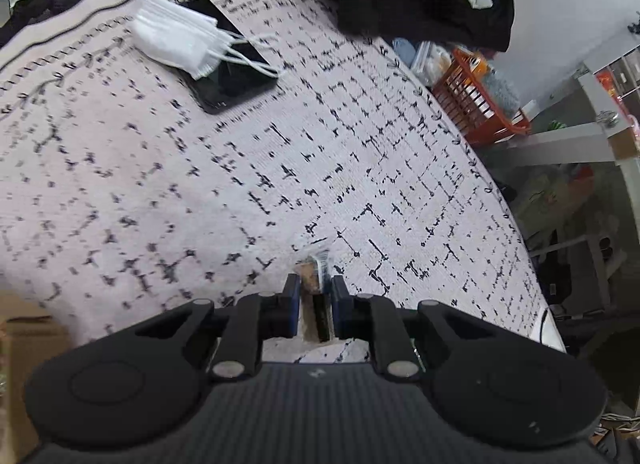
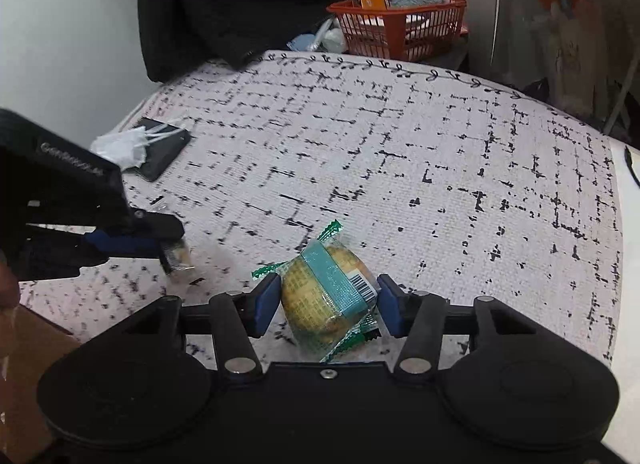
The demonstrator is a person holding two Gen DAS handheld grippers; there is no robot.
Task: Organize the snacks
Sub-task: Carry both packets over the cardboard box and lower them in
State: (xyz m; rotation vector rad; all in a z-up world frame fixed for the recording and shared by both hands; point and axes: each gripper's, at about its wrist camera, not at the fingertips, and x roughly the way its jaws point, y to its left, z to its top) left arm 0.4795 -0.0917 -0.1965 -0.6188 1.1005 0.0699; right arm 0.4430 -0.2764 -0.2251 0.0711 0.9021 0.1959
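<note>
My left gripper clamps small wrapped snack. Right gripper half-wide, straddling wrapped cake, long axis along fingers; pads not visibly pressing.

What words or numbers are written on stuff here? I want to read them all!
Pale lettering on the black left claw's body: starts "Gen", the rest too blurred to read.
Barcode and small print on the teal-banded clear wrapper of the round yellow cake between the right claw's blue pads: too small to read.
Small snack in the left claw: no readable text.
</note>
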